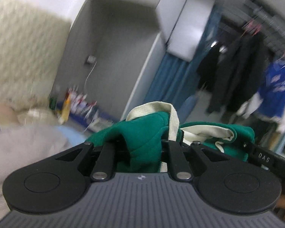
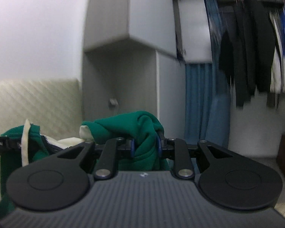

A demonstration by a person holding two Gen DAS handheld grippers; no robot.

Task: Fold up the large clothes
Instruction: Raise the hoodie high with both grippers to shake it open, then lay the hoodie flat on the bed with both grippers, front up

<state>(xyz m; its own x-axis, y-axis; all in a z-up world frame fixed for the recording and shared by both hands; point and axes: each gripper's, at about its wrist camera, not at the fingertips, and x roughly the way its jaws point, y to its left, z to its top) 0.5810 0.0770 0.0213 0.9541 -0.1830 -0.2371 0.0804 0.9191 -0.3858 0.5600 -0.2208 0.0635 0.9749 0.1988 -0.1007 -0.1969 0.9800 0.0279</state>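
Note:
A green garment (image 1: 150, 133) with cream lining and a cream drawstring is lifted in the air between both grippers. My left gripper (image 1: 142, 148) is shut on a bunched fold of it; the fingertips are buried in cloth. My right gripper (image 2: 145, 146) is shut on another bunch of the green garment (image 2: 142, 133), with blue pads (image 2: 158, 144) pressing the cloth. In the right wrist view the other gripper's black arm (image 2: 1, 142) shows at the left edge, by more green and cream cloth. In the left wrist view the other gripper (image 1: 266, 159) shows at the right.
A grey cabinet (image 2: 123, 66) and blue curtain (image 2: 199, 104) stand ahead. Dark clothes (image 2: 247, 57) hang on a rack at the right. A cream quilted headboard (image 2: 28, 104) is at the left. Bottles and clutter (image 1: 76, 102) sit low by the wall.

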